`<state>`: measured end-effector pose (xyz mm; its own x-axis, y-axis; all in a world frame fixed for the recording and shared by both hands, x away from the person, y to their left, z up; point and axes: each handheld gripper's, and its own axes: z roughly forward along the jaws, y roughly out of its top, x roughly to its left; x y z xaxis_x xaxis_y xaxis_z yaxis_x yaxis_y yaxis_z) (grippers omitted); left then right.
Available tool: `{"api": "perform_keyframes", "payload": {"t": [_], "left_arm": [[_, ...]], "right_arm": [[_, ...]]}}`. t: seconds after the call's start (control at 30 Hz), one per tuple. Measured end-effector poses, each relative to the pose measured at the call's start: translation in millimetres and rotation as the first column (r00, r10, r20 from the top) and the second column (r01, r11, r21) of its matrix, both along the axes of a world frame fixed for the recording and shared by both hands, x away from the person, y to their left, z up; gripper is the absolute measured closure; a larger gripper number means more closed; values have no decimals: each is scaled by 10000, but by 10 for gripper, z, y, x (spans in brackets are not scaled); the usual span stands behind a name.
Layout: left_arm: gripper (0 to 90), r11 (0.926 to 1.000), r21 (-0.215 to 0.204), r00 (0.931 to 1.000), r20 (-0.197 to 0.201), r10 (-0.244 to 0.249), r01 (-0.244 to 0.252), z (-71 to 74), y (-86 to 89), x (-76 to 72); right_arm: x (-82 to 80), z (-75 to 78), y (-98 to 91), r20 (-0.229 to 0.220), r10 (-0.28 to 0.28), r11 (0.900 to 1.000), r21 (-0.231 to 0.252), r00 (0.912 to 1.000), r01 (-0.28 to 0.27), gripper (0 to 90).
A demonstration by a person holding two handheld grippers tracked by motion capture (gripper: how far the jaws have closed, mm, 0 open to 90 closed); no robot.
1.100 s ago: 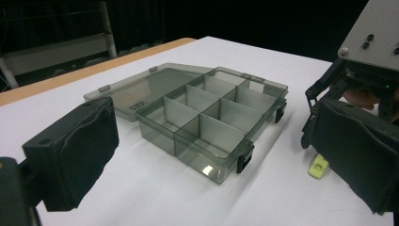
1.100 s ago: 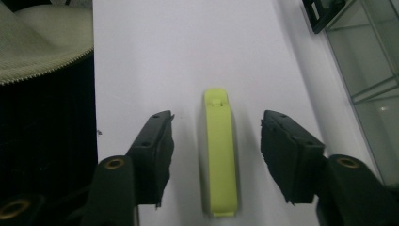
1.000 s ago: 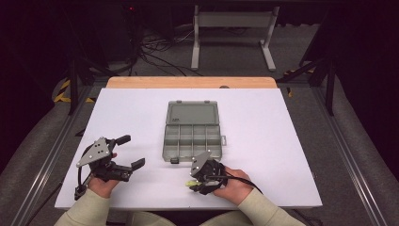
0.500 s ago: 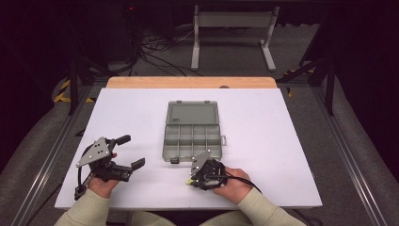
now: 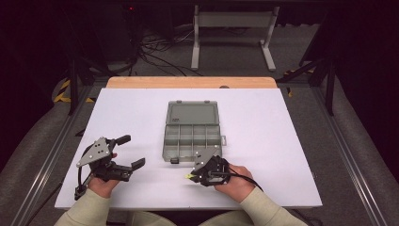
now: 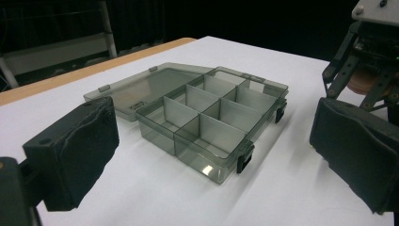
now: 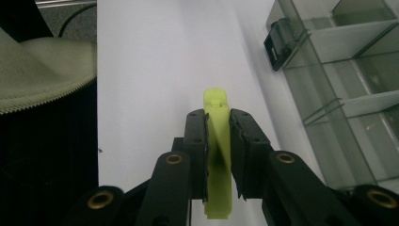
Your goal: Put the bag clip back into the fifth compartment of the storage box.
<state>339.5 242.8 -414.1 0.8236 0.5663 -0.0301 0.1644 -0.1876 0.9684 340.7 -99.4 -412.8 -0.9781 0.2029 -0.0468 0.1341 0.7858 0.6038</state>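
Observation:
A smoky clear compartment box point(image 5: 192, 139) lies open in the middle of the white table, its lid flat behind it and its compartments empty. Just in front of it, my right gripper point(image 5: 195, 175) is low over the table. Its jaws have just been closing, and they are now shut on a small lime-green plastic piece point(image 7: 216, 101) that sticks out past the pads point(image 7: 196, 136). My left gripper point(image 5: 132, 151) rests at the front left, open, with nothing between its pads point(image 6: 75, 150). It faces the box point(image 6: 202, 122).
The box's black latches point(image 7: 277, 47) face the front edge, close to my right gripper. A wooden strip point(image 5: 190, 82) runs along the table's far edge. Beyond it are a metal stand point(image 5: 233, 33) and cables on the dark floor. A sleeve point(image 7: 42, 70) lies at the table's near edge.
My right gripper's jaws have drawn in around the green piece, and the hand has barely shifted. The left gripper has stayed where it was.

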Motion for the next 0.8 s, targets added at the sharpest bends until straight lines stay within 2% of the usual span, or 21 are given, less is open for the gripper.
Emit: {"api": "perform_keyframes", "payload": {"t": [0.47, 0.8], "left_arm": [[26, 10000, 20, 10000, 0, 14, -14, 2, 3, 0], [26, 10000, 35, 10000, 15, 26, -26, 1, 5, -1]], "right_arm": [[35, 135, -73, 177, -369, 9978, 554, 9992, 359, 778], [75, 317, -88, 441, -526, 9935, 1035, 9976, 478, 778]]}}
